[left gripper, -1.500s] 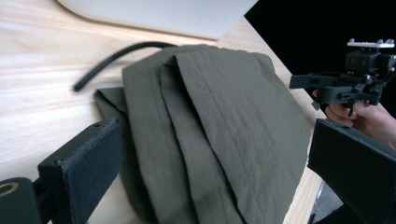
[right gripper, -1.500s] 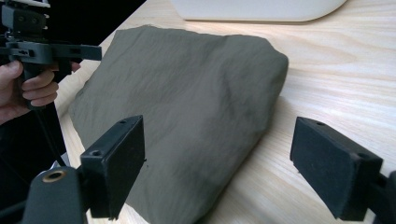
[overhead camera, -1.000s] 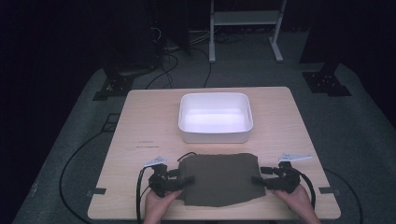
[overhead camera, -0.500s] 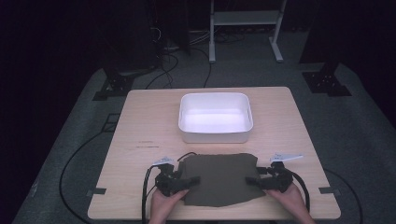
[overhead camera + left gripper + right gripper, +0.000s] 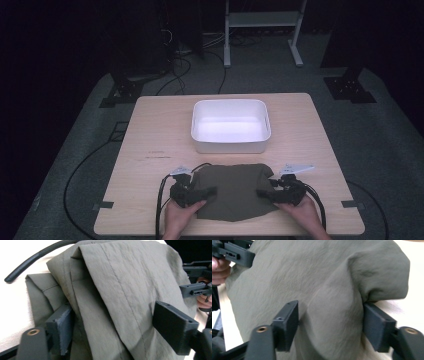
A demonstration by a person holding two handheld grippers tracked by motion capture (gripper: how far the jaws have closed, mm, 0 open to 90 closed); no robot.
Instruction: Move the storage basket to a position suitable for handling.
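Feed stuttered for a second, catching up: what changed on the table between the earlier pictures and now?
Both grippers moved inward over the olive cloth: left gripper rightward, right gripper leftward, jaws now straddling bunched fabric, not closed. The cloth's side edges drew in, so it looks narrower. White tub and table unchanged.

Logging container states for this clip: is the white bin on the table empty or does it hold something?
Empty. The high view shows the white bin with a bare white floor; the olive cloth lies outside it.

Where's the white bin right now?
In the high view the white bin sits at the table's centre, just beyond the olive cloth.
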